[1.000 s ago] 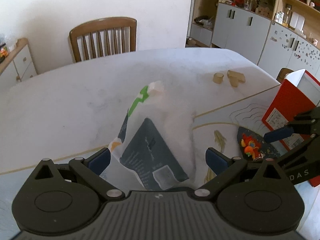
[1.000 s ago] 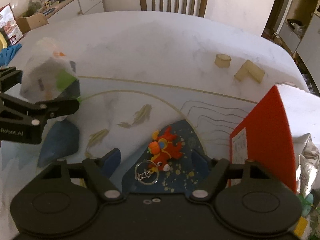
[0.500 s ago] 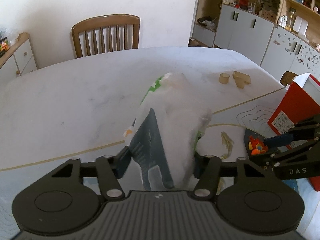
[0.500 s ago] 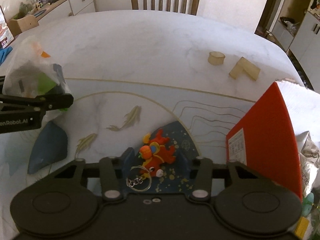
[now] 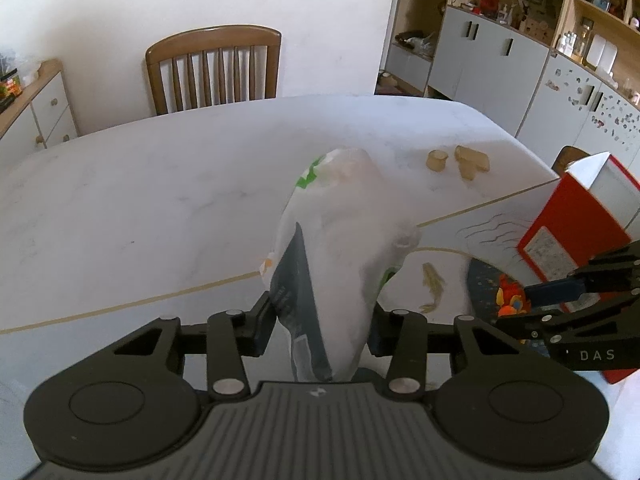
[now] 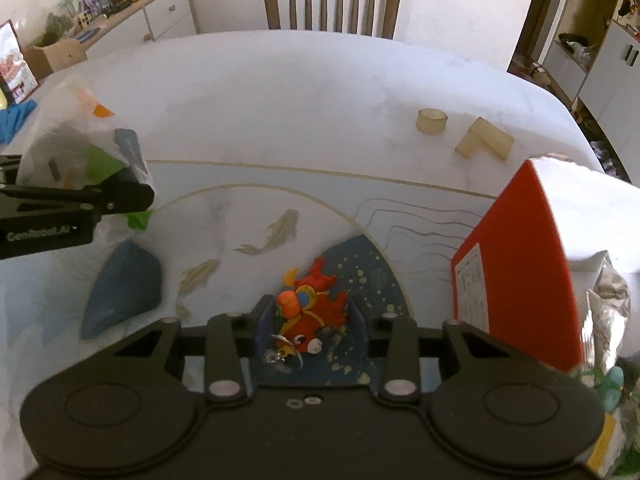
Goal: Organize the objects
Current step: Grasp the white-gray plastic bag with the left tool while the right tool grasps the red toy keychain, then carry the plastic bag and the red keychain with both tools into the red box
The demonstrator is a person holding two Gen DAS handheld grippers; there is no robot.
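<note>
Your left gripper [image 5: 320, 322] points level across the table [image 5: 160, 200] toward the far chair [image 5: 214, 70], its two fingers pinched against the sides of the white plastic bag [image 5: 340, 248], which stands up between them at the near left part of the table. Your right gripper [image 6: 310, 320] angles down over the dark blue patch of the printed mat [image 6: 372, 264], fingers pressed onto the red plush keychain [image 6: 312, 304], whose metal ring sits at the near end, between the fingers. A second ago both pairs of fingers stood wide apart, the bag lying loose between the left ones and the keychain flat on the mat; since then each pair has drawn in onto its object, and the bag has been squeezed narrower and taller. The red box [image 6: 516, 264] stands just right of the keychain, and two pale wooden blocks [image 6: 484, 142] lie far right on the table, well apart from both grippers.
</note>
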